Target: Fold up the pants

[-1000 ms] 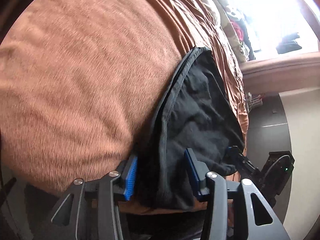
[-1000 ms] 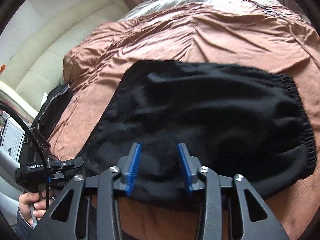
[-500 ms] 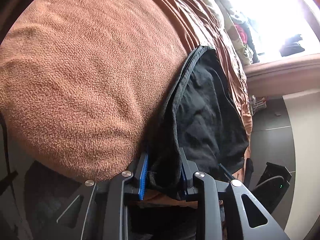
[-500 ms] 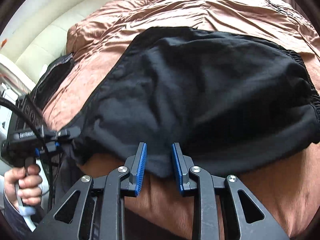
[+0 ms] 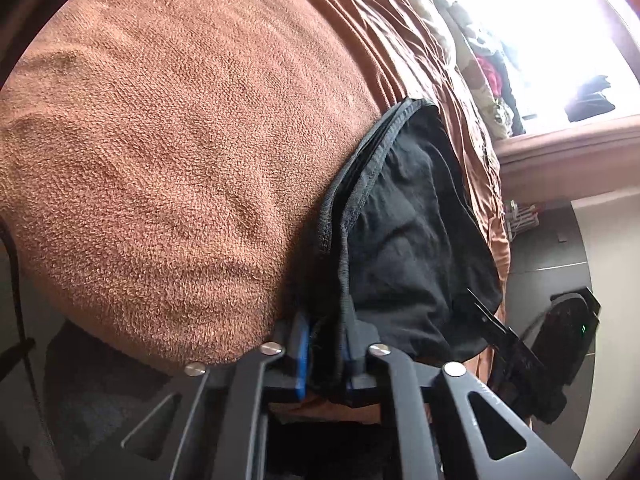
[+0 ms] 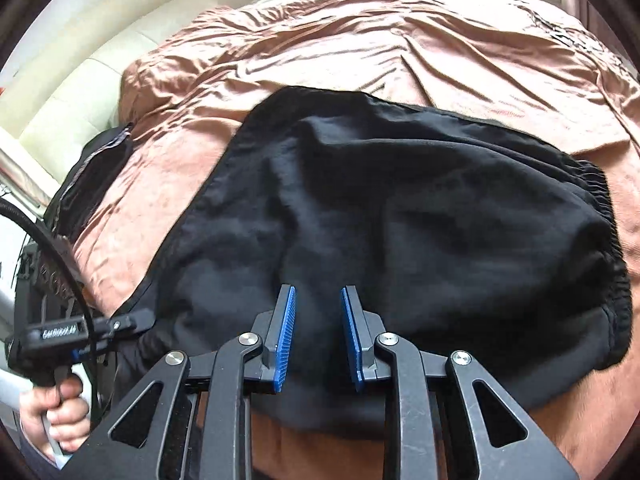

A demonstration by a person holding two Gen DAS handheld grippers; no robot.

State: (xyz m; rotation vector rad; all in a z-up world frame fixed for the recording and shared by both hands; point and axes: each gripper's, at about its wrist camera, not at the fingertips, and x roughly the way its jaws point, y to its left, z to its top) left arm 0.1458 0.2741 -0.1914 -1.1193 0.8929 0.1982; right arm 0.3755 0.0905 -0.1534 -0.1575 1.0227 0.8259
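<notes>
While the black pants (image 6: 400,216) lie spread across the brown blanket (image 6: 360,56) on the bed, both claws sit at the garment's near edge. From the right wrist view, the pants cover much of the middle of the blanket, with the gathered elastic waistband (image 6: 608,248) at the right side and the cloth narrowing toward the lower left. The right claw (image 6: 318,336) hangs over the near edge of the fabric with its blue pads (image 6: 286,336) parted a little way — black cloth shows in the gap between them, but whether the pads touch it I cannot tell.

At the left of that same view, a hand (image 6: 52,412) grips the handle of the left claw (image 6: 132,322), whose tip meets the lower-left corner of the pants. From the left wrist view, the left claw (image 5: 326,354) is narrow and pinched on a bunched fold of the pants (image 5: 400,240) near a hem — the dark cloth fills the space between its pads (image 5: 303,356). The stitched hem (image 5: 360,176) runs up and away from the claw along the fuzzy blanket (image 5: 180,152). Beyond the bed's far edge lies a bright window area with a heap of mixed clothing (image 5: 492,76).
</notes>
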